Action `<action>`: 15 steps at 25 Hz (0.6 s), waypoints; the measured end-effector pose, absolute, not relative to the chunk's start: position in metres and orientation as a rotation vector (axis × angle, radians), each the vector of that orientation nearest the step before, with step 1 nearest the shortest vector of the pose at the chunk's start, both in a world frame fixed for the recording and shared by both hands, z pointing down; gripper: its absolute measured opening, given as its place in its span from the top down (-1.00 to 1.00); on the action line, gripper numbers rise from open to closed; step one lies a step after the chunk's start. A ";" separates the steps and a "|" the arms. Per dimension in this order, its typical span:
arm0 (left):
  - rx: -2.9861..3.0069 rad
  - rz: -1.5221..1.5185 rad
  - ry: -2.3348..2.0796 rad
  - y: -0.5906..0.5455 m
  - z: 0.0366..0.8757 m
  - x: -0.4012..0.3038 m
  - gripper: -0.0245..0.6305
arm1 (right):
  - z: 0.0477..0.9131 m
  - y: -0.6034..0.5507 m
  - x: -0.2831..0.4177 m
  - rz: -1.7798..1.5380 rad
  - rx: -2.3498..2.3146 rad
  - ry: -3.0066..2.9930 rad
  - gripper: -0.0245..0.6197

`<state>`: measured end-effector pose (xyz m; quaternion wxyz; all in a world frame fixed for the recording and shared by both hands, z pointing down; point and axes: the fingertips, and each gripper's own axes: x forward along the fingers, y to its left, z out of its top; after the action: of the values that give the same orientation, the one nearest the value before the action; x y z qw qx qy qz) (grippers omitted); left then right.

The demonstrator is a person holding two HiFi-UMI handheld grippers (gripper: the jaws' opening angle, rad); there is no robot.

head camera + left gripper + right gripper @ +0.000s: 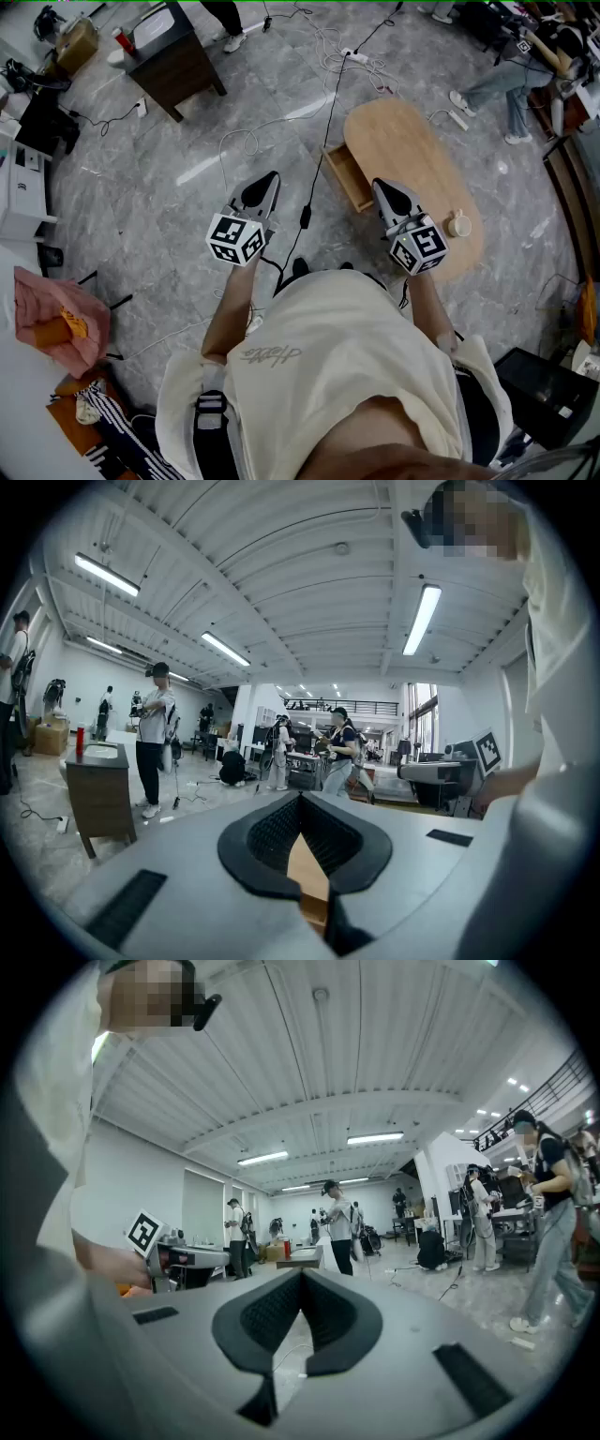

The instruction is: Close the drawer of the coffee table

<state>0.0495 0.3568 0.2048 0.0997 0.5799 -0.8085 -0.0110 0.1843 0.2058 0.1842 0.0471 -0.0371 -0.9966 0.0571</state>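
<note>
An oval wooden coffee table [412, 141] stands on the grey floor ahead of me to the right. Its drawer [349, 176] juts out open from the table's left side. My right gripper [382, 186] hovers shut just right of the drawer, over the table's near edge. Left of the drawer, over bare floor, my left gripper [270, 178] is shut and holds nothing. In the left gripper view the jaws [300, 799] meet at their tips, with a strip of light wood [305, 874] showing below them. The right gripper view shows its jaws [300, 1274] closed on nothing.
A white cup [459, 225] sits on the table's near end. A black cable [314, 178] runs along the floor between the grippers. A dark cabinet [173, 61] stands far left. A seated person [525, 84] is at far right, and a pink bag [52, 319] lies near left.
</note>
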 end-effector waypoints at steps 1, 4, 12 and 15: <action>1.718 -0.033 -2.386 0.358 0.205 0.053 0.91 | 0.183 0.207 0.187 0.178 -0.107 -3.040 0.94; 1.728 -0.032 -2.374 0.360 0.204 0.058 0.91 | 0.181 0.207 0.189 0.201 -0.075 -3.044 0.94; 1.733 -0.032 -2.352 0.370 0.213 0.046 0.91 | 0.186 0.211 0.185 0.204 -0.011 -3.030 0.94; 1.744 -0.035 -2.344 0.369 0.213 0.039 0.91 | 0.187 0.212 0.182 0.205 0.006 -3.023 0.94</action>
<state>0.0388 0.3691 0.2127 0.1095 0.5934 -0.7974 -0.0120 0.1819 0.2123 0.1873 0.0556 0.0019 -0.9962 0.0677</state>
